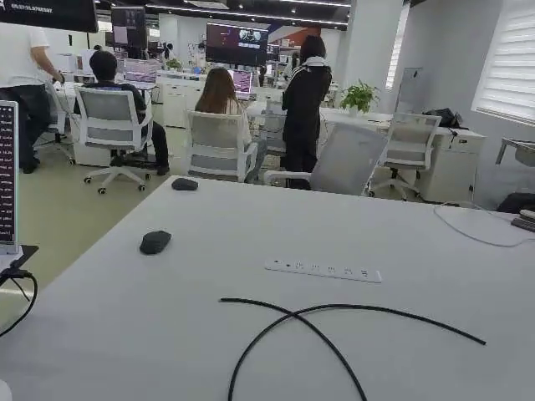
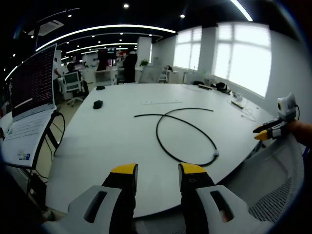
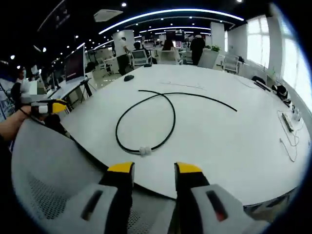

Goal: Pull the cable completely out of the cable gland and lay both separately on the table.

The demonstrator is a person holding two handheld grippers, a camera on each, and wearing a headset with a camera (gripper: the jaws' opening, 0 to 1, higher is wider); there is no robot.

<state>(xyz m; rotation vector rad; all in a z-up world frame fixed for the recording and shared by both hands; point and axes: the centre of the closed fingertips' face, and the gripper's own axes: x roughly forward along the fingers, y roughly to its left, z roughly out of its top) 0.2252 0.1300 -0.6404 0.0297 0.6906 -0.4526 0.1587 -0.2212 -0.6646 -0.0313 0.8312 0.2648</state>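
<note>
- A thin black cable (image 1: 294,315) is being carried by the bench (image 1: 125,334). It is being bent into a wide loop, which is being crossed by the cable's own straighter run. Its sheath is being shown as smooth and matte.
- In the left gripper view the cable (image 2: 157,129) is being passed through a small pale gland (image 2: 215,155), stubby and rounded. The gland is being borne by the bench (image 2: 97,146) near the curved near edge, and cable is being seen leaving it on both sides.
- In the right gripper view the gland (image 3: 144,151) is being shown at the near end of the cable (image 3: 174,117) loop, touching the bench (image 3: 219,146).
- The left gripper (image 2: 158,170) is being held off the bench's near edge, well apart from the gland. Its yellow-tipped jaws are being held apart with nothing between them. It is also being caught at the left of the right gripper view (image 3: 51,107).
- The right gripper (image 3: 153,168) is being held likewise short of the bench, its jaws parted and empty. It is being seen at the right of the left gripper view (image 2: 270,130).
- The bench top is being shown as white, smooth and faintly glossy, with a rounded rim.
- A white mesh chair back (image 2: 282,175) is being seen between the grippers and the bench.
- Farther off, a flat white power strip (image 1: 323,270) and a dark rounded mouse (image 1: 155,242) are being carried by the bench.
</note>
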